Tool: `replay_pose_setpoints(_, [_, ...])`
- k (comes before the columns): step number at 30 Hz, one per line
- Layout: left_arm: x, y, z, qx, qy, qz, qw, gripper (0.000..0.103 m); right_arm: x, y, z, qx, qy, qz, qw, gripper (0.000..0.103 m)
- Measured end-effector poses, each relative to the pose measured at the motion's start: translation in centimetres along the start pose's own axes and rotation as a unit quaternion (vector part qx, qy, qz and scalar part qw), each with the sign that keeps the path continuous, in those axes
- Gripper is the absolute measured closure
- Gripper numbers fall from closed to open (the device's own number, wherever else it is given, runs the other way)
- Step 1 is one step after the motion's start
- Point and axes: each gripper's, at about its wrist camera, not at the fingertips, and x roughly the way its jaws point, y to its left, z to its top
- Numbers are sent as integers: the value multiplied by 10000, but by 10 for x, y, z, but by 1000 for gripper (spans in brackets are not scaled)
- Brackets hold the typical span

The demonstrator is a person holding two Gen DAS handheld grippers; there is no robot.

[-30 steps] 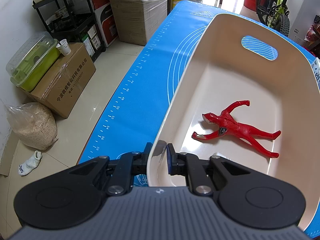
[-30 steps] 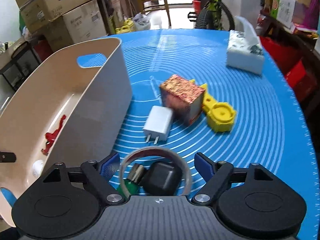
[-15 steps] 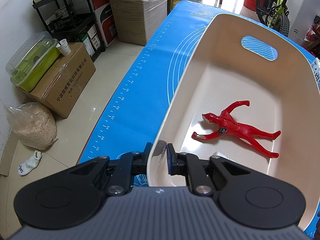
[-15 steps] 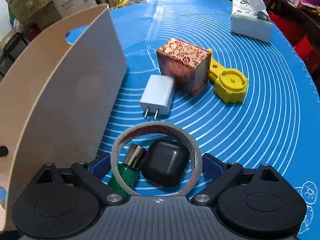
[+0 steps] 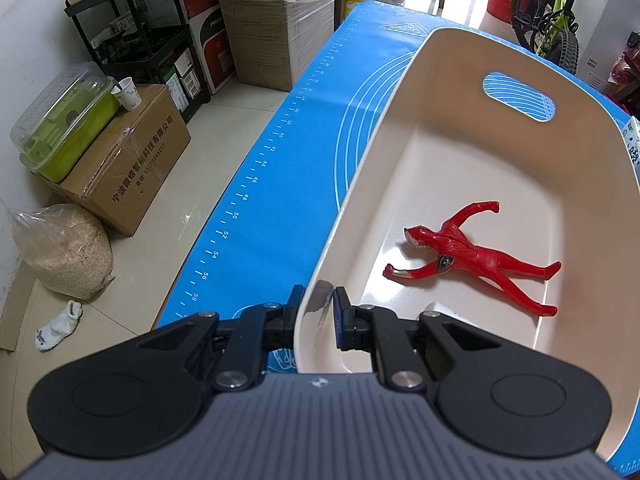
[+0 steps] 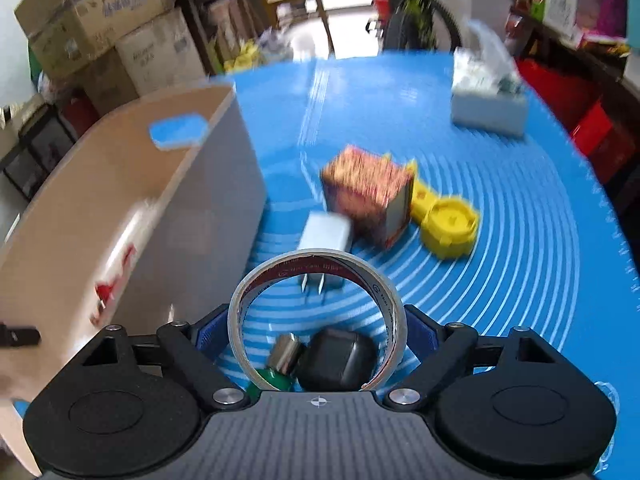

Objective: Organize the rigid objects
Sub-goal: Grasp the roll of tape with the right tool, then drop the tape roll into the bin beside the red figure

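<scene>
My left gripper is shut on the near wall of the cream bin, one finger outside and one inside. A red toy figure lies on the bin's floor. In the right wrist view my right gripper has a tape roll between its blue pads, and its jaws are closing on the roll's sides. The roll is tilted up off the blue mat. Under it lie a black case and a green-and-silver cylinder. The bin stands to the left.
Ahead of the right gripper on the blue mat lie a white charger, a patterned box and a yellow toy. A tissue pack sits far right. Cardboard boxes stand on the floor left of the table.
The right gripper dipped towards the tape roll, then rose with the roll between its pads; the roll has tilted up off the black case and cylinder. The left gripper and bin stayed still.
</scene>
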Motion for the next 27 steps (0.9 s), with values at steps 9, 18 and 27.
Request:
replay_pose_setpoints(9, [1,0,0,3,-7,-20,10000,86,-49,19,15,-14,-1243,96,9922,16])
replay_pose_setpoints(18, [1,1,0,-3,-5,-36,10000,87,-59,65,17,-452,-1549,536,9854,16])
replay_pose_setpoints(27, [0,1,1,8,-5,-35,10000,87,-36,116,8,-957,-1004,770,9873,16])
